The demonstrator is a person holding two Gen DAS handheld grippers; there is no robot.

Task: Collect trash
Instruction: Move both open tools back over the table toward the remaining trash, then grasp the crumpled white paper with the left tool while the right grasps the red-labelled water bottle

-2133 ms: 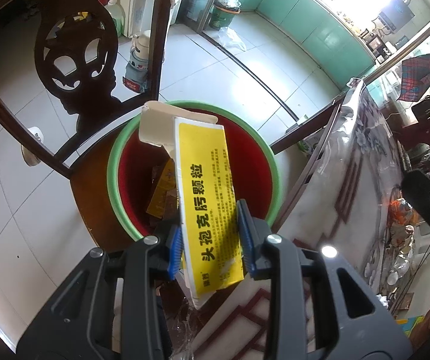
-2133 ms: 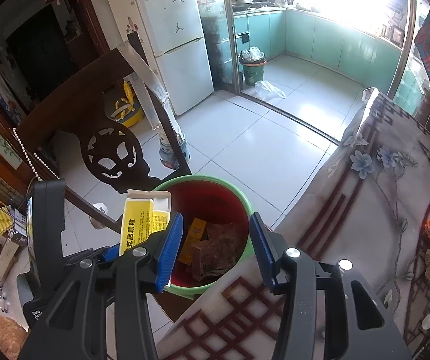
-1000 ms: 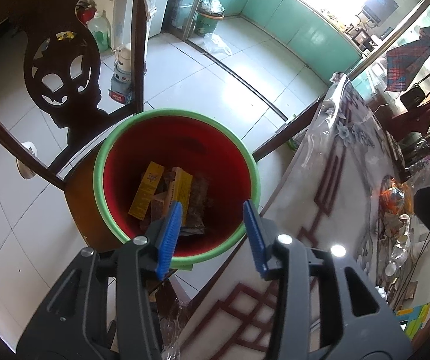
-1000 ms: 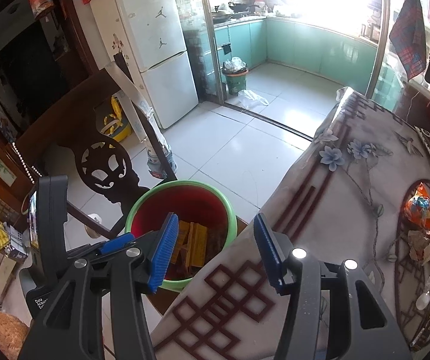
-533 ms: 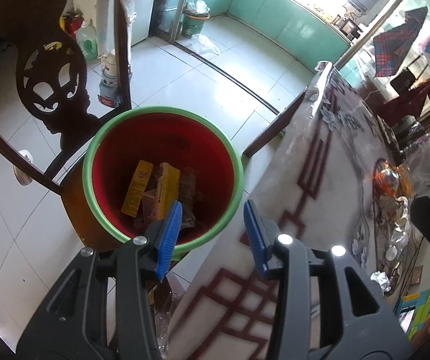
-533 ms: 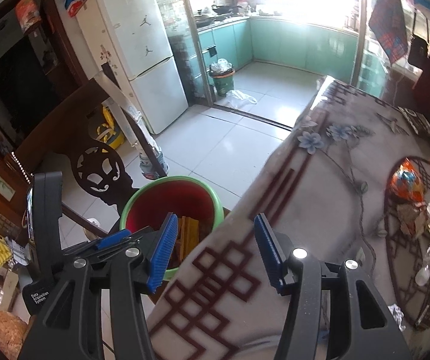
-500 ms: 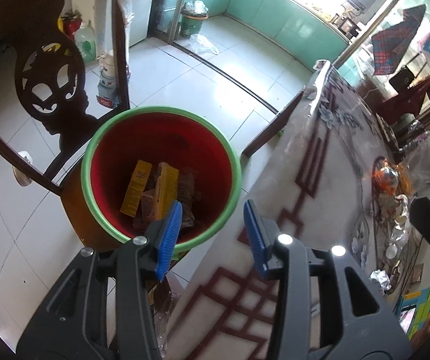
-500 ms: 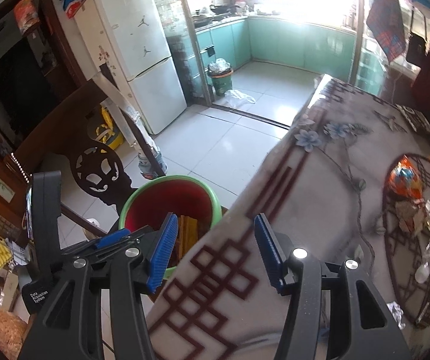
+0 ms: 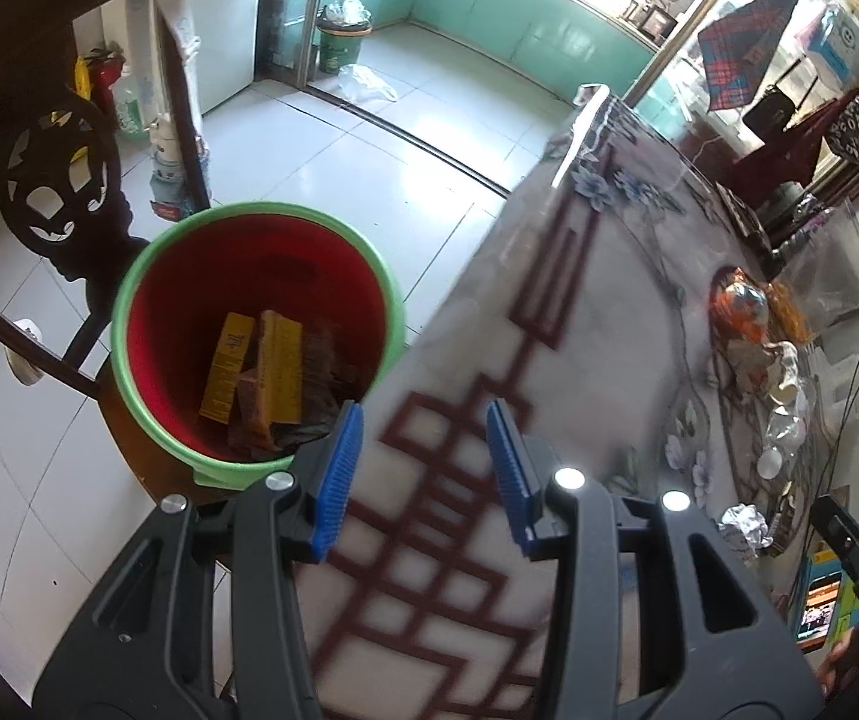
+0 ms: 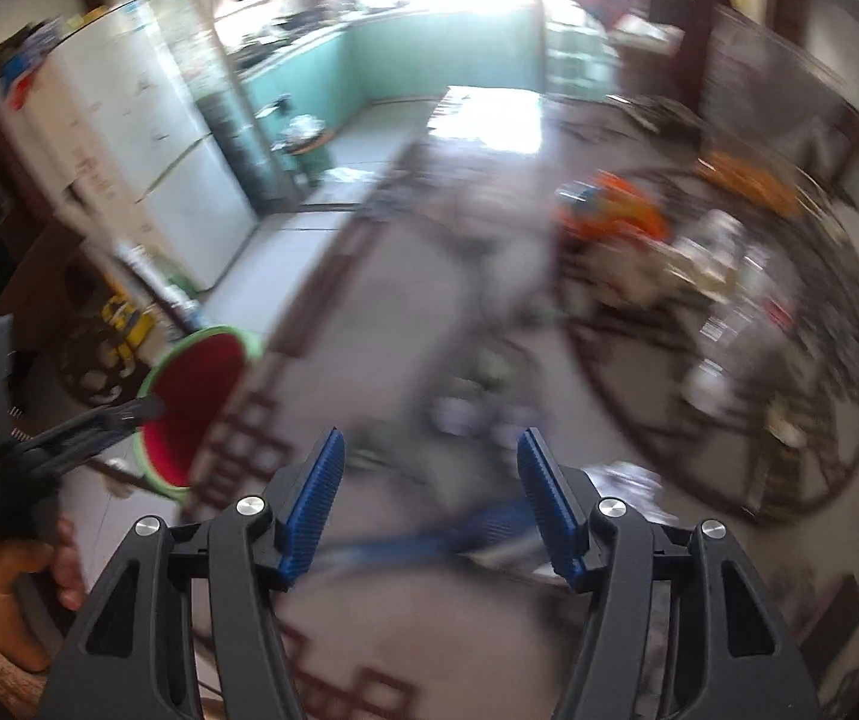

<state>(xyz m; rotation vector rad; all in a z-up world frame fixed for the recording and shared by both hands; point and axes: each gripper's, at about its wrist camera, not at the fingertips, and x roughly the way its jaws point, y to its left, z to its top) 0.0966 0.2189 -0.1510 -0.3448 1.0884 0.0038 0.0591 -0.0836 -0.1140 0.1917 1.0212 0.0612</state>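
A red bucket with a green rim (image 9: pixel 129 300) stands on a chair beside the table and holds yellow boxes (image 9: pixel 278 367) and brown wrappers. My left gripper (image 9: pixel 423 444) hangs open and empty over the table's near edge, just right of the bucket. The right wrist view is blurred by motion; my right gripper (image 10: pixel 429 468) is over the patterned tablecloth (image 10: pixel 405 312), its jaws opening with nothing between them. A heap of trash with an orange wrapper (image 9: pixel 738 303) lies on the table's far right, and a crumpled white paper (image 9: pixel 744 525) sits nearer. The bucket (image 10: pixel 201 396) is at left in the right view.
A dark carved wooden chair (image 9: pixel 57 180) stands behind the bucket. A white fridge (image 10: pixel 147 138) and a small green bin (image 9: pixel 342 39) are across the tiled floor. A phone (image 9: pixel 819 606) lies at the table's right edge. A hand (image 10: pixel 39 564) holds the left gripper.
The yellow box left the left gripper and now lies in the bucket. Both grippers have swung right, from over the bucket to over the table; the right one moved farther and its jaws widened.
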